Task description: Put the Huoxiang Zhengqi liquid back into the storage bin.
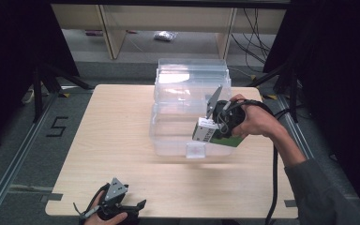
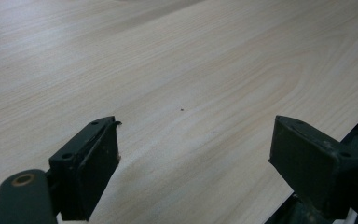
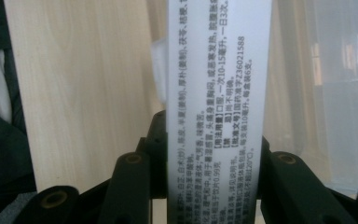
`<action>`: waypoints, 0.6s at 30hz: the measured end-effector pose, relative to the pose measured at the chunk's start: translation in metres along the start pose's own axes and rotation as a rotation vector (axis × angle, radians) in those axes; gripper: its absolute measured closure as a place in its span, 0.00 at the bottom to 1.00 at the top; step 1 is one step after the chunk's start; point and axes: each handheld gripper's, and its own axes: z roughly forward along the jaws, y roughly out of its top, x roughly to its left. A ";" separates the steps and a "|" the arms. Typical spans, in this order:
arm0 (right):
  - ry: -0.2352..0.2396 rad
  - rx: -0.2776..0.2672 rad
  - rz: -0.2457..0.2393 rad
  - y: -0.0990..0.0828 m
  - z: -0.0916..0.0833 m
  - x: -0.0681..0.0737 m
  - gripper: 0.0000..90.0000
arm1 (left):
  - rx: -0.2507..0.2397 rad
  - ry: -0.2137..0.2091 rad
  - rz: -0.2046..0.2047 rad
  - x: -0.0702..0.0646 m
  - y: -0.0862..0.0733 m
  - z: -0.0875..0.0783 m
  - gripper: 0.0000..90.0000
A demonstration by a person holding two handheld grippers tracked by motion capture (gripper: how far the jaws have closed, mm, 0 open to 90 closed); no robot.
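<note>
A small white and green carton (image 1: 214, 135) with printed text (image 3: 216, 107) hangs over the front part of a clear plastic bin (image 1: 178, 136). My right gripper (image 1: 218, 126) is shut on the carton, with a black jaw pressed against each side of it. At the table's near edge my left gripper (image 1: 132, 206) rests low, held in a hand. Its jaws stand wide apart over bare wood, and nothing lies between the fingertips (image 2: 100, 135).
The light wooden table (image 1: 117, 136) carries the bin at its back middle, with a white latch (image 1: 196, 151) on the bin's front wall. A black cable (image 1: 275, 178) trails down from the right hand. Dark floor with a taped "5" (image 1: 56, 126) lies left of the table.
</note>
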 end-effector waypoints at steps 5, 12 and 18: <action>-0.017 0.010 -0.002 0.001 0.002 -0.014 0.72 | 0.004 -0.005 0.002 0.000 0.000 0.000 0.17; -0.023 0.012 0.025 -0.001 0.010 -0.032 0.72 | 0.001 -0.004 0.003 -0.001 0.000 0.000 0.17; -0.020 0.019 -0.005 -0.004 0.020 -0.046 0.72 | 0.005 0.005 0.006 -0.001 0.000 -0.001 0.17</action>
